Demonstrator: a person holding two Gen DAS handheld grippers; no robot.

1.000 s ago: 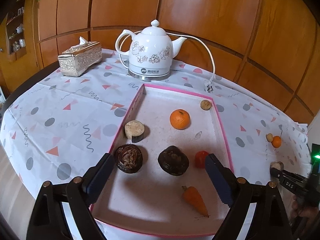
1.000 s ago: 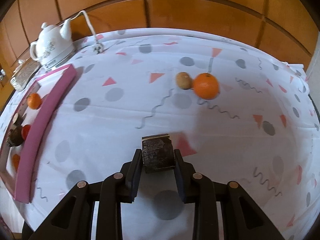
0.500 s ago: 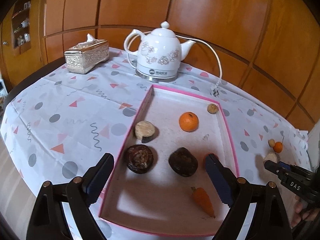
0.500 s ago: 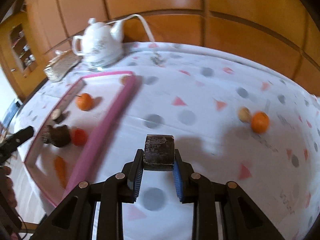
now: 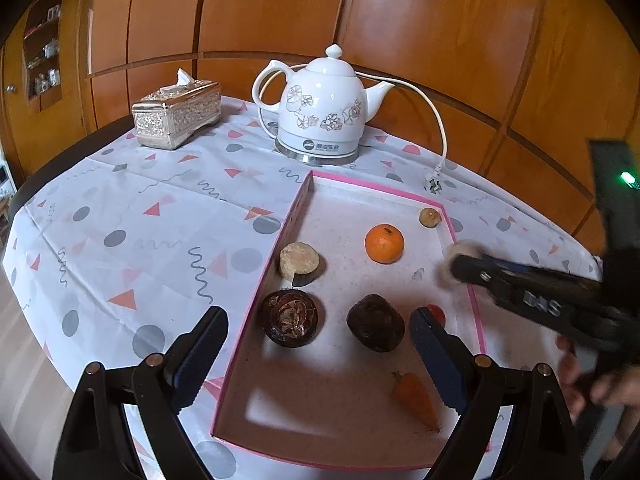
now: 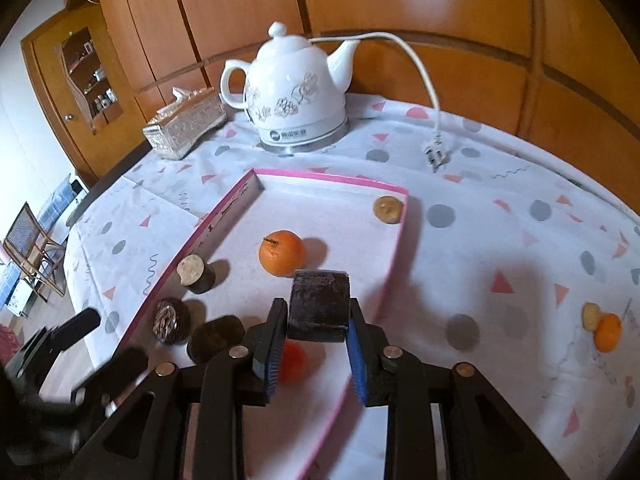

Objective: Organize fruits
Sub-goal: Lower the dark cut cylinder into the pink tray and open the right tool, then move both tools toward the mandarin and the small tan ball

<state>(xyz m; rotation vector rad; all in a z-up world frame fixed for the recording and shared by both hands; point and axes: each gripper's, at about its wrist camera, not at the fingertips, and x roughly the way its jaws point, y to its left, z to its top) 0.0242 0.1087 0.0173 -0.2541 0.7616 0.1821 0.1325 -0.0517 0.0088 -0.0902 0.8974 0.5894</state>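
From the left wrist view, the left tongs (image 5: 316,354) hang spread wide and hold nothing, above the near end of the pink-rimmed tray (image 5: 280,240) on the desk (image 5: 120,216). Inside the tray lie an orange (image 5: 384,243) towards the far right, a small tan round piece (image 5: 430,217) in the far right corner, a pale-topped dark stub (image 5: 299,263) against the left wall, a dark wrinkled fruit (image 5: 291,318) just below it, a dark lump (image 5: 375,322) beside that, a red fruit (image 5: 436,313) half hidden behind the right finger, and a carrot (image 5: 414,398) near the front. Beyond the tray stand a white kettle (image 5: 322,112) and a silver tissue box (image 5: 178,114). The right tongs (image 5: 456,266) reach in from the right, blurred, over the tray's right rim. From the right wrist view, the right tongs (image 6: 318,350) are clenched on a dark cylindrical chunk (image 6: 319,306), held above the tray's (image 6: 394,256) right side, just nearer than the orange (image 6: 281,258). The red fruit (image 6: 294,358) shows below the fingers. Out on the cloth, well to the right, a second orange (image 6: 608,332) sits touching a small tan fruit (image 6: 590,315).
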